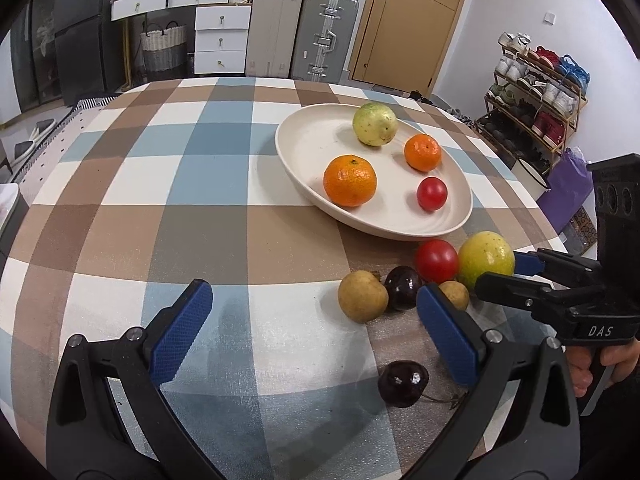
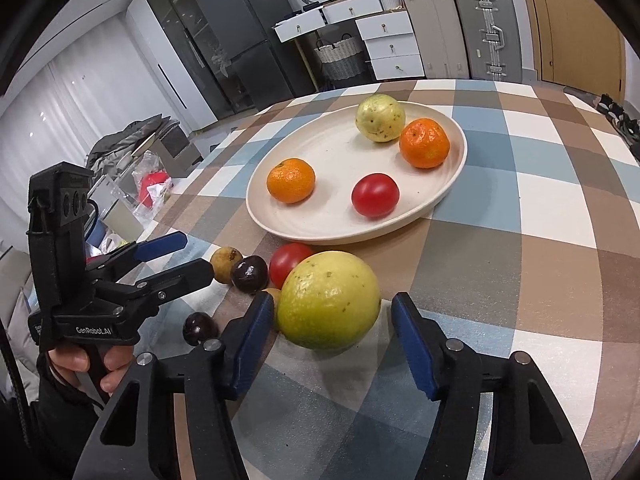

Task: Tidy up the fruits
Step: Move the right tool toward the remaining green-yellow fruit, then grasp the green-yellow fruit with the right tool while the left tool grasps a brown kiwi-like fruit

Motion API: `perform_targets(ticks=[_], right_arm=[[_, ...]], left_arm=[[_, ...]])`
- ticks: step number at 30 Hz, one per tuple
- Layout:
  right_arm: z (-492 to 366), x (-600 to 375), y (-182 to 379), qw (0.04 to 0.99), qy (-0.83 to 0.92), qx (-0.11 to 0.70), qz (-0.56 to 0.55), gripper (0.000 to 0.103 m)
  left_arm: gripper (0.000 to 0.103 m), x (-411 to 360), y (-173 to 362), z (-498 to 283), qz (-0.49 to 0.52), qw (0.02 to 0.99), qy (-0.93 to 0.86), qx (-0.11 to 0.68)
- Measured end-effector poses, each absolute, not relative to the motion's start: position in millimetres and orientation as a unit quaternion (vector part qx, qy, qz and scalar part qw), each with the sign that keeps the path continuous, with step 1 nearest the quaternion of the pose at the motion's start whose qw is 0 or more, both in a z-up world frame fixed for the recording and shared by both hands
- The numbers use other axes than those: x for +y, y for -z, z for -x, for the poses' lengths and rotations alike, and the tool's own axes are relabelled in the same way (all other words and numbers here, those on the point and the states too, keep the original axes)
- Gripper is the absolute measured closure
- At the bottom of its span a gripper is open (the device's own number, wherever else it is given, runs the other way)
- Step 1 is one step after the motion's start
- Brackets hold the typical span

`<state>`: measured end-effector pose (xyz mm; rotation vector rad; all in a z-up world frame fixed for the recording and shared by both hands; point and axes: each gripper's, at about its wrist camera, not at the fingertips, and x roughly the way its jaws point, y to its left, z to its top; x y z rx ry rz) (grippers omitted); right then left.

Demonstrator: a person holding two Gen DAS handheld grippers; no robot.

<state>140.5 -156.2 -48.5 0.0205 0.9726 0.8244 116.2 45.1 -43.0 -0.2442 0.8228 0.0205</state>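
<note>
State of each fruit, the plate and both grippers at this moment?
Plate: on the table, holding four fruits.
Guava on the plate: resting.
Two oranges: on the plate.
Small tomato: on the plate.
Guava on the table: between the right gripper's open pads, unpressed.
Tomato on the table: loose.
Left gripper: open, empty.

Yellow-green guava (image 2: 329,300) framed between right gripper (image 2: 326,334) pads, gap seen on right side. Behind: cream plate (image 2: 280,216) (two oranges, tomato, second guava). Left gripper (image 2: 176,256) held at left.
</note>
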Motion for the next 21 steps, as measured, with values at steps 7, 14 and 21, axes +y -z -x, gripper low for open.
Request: perform_targets(ticks=[7, 14, 21], right_arm=[[-138.1, -154.5, 46.8, 0.804, -0.387, 0.451, -0.004, 0.05], [-138.8, -154.8, 47.3, 0.805, -0.387, 0.451, -0.003, 0.051], [-137.5, -154.7, 47.4, 0.804, -0.386, 0.451, -0.005, 0.051]], left_arm=[[0.014, 41.1, 48.7, -123.5, 0.113, 0.902, 0.002, 0.417], [0.037, 42.2, 49.9, -125.4, 0.135, 0.9, 0.038, 0.414], [0.069, 41.6, 48.6, -121.7, 0.157, 0.899, 0.07, 0.404]])
